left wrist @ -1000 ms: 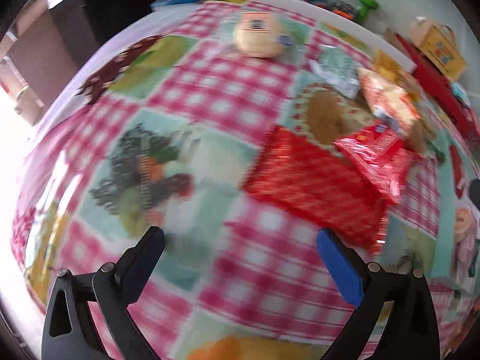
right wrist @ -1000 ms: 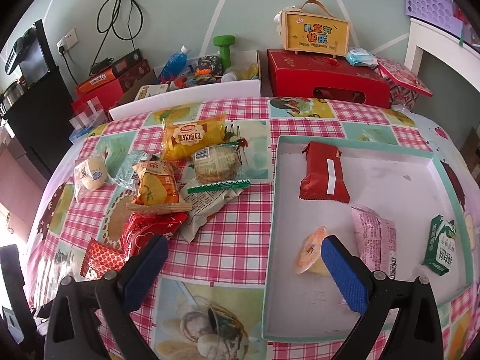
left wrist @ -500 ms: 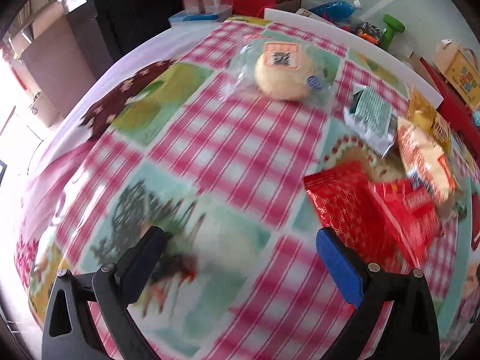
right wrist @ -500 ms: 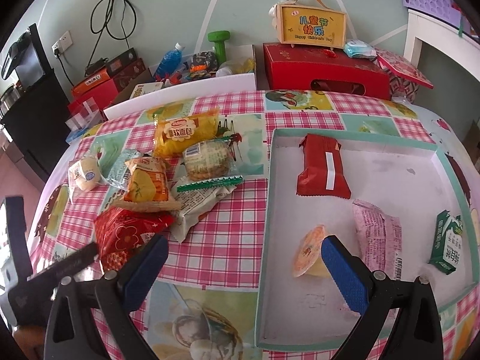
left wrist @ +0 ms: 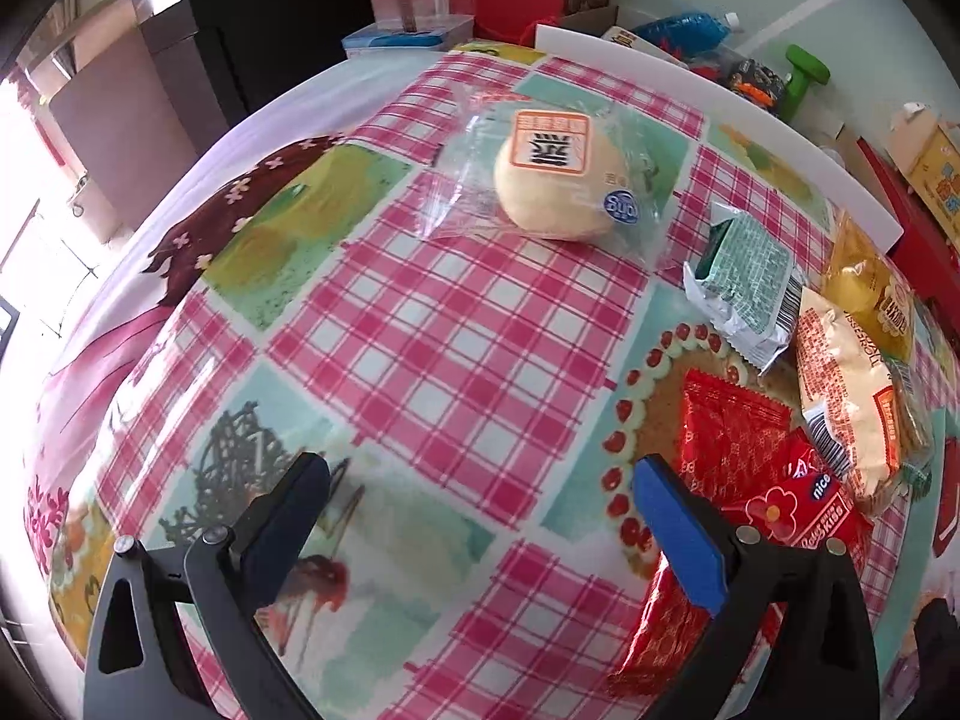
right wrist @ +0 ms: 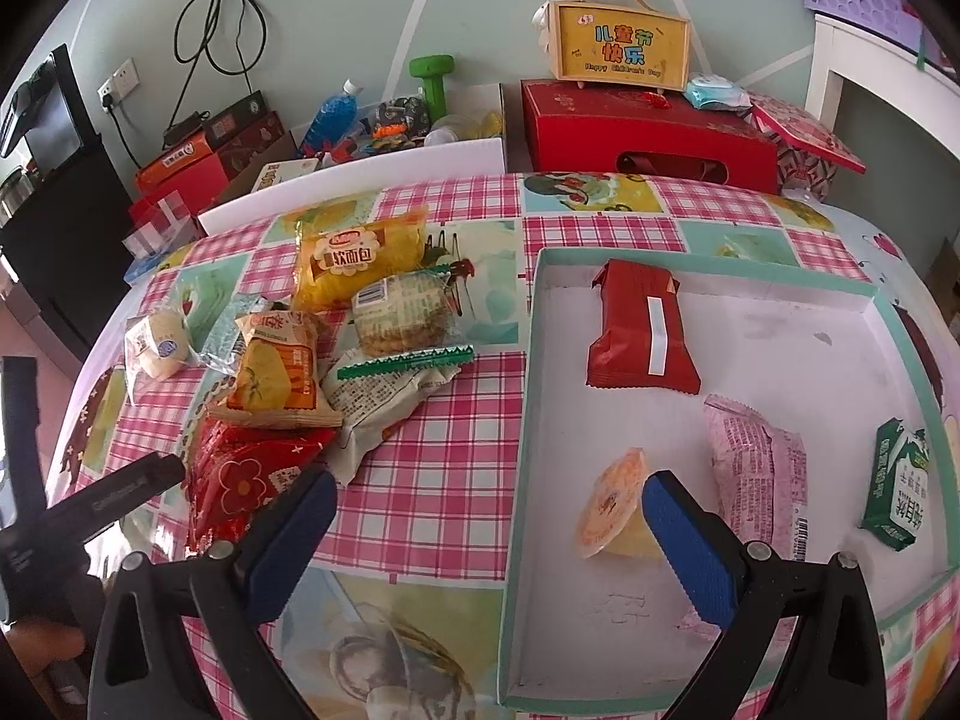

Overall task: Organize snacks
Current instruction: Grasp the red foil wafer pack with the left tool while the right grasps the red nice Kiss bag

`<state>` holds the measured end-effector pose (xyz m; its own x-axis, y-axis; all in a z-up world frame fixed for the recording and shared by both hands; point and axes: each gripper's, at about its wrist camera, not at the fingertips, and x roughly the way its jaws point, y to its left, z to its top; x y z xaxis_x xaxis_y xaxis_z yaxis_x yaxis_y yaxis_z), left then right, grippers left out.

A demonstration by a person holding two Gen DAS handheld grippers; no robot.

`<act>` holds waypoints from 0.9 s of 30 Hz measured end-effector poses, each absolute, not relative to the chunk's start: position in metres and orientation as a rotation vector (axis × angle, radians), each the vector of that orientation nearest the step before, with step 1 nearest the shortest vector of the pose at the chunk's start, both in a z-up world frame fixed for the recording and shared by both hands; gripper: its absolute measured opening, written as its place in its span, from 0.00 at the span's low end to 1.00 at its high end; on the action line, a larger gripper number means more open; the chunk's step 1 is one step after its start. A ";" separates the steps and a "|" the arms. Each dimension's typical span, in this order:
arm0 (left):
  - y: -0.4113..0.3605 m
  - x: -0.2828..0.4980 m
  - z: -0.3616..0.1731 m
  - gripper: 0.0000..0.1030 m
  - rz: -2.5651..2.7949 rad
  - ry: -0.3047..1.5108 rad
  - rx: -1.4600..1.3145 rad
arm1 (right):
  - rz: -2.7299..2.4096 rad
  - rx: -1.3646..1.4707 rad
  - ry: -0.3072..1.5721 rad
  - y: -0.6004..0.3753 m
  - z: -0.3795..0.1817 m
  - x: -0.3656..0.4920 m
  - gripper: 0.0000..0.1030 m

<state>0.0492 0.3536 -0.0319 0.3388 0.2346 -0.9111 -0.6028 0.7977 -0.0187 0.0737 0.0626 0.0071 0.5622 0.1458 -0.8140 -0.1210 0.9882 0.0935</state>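
Observation:
My left gripper is open and empty, low over the checked tablecloth. A pale bun in a clear wrapper lies ahead of it. Red packets lie by its right finger, with a green-and-white packet and an orange bag beyond. My right gripper is open and empty over the tray's left rim. The tray holds a red packet, a jelly cup, a pink packet and a green carton. Left of the tray lies the snack pile, with a yellow bread bag and round crackers.
Behind the table stand a red box, a yellow gift box, a green dumbbell and a blue bottle. A white board lines the far edge. The left gripper's black body shows at the table's left edge.
My left gripper has moved forward over the cloth, past the red packets toward the bun, and its body has come into the right wrist view. The right gripper has barely shifted.

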 end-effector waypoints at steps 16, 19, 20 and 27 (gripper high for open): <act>0.296 0.070 -0.028 0.98 0.363 1.078 -0.224 | 0.155 0.026 0.965 0.063 0.006 0.073 1.00; 0.286 0.073 -0.033 0.98 0.326 1.095 -0.217 | 0.155 0.027 0.965 0.063 0.006 0.073 1.00; 0.283 0.074 -0.035 0.98 0.314 1.099 -0.220 | 0.155 0.027 0.965 0.063 0.006 0.073 1.00; 0.269 0.075 -0.042 0.98 0.318 1.138 -0.197 | 0.155 0.026 0.965 0.063 0.006 0.073 1.00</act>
